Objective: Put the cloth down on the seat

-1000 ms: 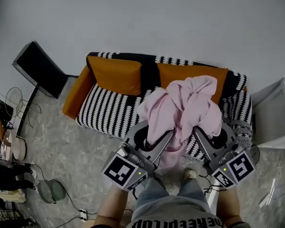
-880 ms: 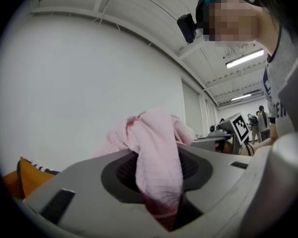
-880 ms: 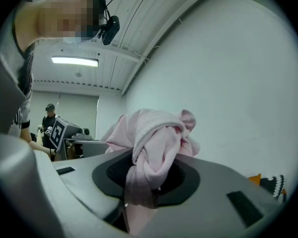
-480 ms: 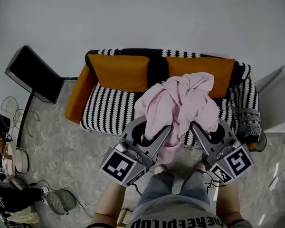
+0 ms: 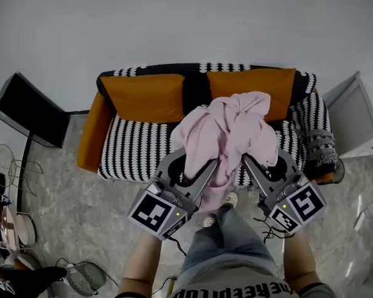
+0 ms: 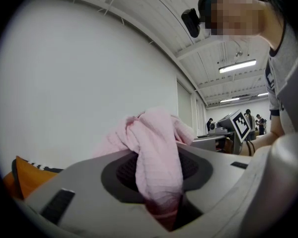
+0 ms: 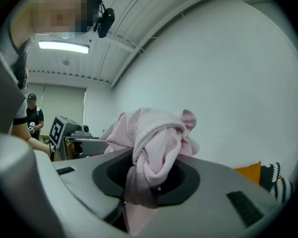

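A bunched pink cloth (image 5: pixel 227 132) is held up in the air between both grippers, above the front of a sofa. The sofa's seat (image 5: pixel 140 148) has a black-and-white zigzag cover and two orange back cushions (image 5: pixel 150 97). My left gripper (image 5: pixel 206 169) is shut on the cloth's lower left part, and a fold of the cloth (image 6: pixel 156 167) runs down between its jaws. My right gripper (image 5: pixel 247 166) is shut on the lower right part, with a twisted wad of the cloth (image 7: pixel 151 157) pinched in its jaws. The cloth hides both sets of fingertips in the head view.
A black panel on a stand (image 5: pixel 28 110) is left of the sofa, a white box-like unit (image 5: pixel 357 120) right of it. A person's legs and feet (image 5: pixel 227 219) stand on the marbled floor in front. Wire racks and clutter (image 5: pixel 9 185) lie at far left.
The view has shifted so the sofa sits more centred and lower in frame. The cloth stays gripped by both grippers, carried slightly down and left relative to the sofa back.
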Motion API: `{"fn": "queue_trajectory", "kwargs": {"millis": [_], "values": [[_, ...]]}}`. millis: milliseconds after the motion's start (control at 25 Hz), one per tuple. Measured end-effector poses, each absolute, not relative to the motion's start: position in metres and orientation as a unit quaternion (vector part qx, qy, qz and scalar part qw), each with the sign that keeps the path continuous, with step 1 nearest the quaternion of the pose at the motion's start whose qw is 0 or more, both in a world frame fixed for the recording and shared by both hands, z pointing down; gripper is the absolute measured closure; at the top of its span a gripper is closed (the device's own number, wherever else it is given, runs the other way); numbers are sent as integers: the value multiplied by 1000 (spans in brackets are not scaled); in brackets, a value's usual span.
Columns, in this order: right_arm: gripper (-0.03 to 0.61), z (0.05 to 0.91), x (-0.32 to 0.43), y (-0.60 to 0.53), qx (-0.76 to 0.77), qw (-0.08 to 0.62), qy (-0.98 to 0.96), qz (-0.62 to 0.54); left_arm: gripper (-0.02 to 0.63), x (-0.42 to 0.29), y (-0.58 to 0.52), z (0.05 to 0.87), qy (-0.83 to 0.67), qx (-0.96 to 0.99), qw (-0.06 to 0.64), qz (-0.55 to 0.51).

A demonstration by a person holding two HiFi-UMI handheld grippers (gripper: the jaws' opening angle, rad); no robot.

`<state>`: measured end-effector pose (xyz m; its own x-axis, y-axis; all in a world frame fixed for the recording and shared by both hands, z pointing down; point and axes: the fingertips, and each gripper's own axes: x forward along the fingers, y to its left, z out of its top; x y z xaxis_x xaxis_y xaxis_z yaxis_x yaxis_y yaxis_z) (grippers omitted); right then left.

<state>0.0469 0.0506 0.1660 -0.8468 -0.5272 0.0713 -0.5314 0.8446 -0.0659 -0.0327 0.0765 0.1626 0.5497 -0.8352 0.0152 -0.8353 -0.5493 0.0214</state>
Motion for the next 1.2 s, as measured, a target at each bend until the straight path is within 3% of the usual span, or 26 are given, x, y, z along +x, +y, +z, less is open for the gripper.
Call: {"fn": "queue_trajectory", "kwargs": {"millis": [520,1200], "values": [[439,202,-8,27,276,55,-958,56,430,-87,52,201,-474,879,47,6],[439,278,-38,-83,260,83,-955,119,431,-117,-59,276,-478,871,106,45]]}}
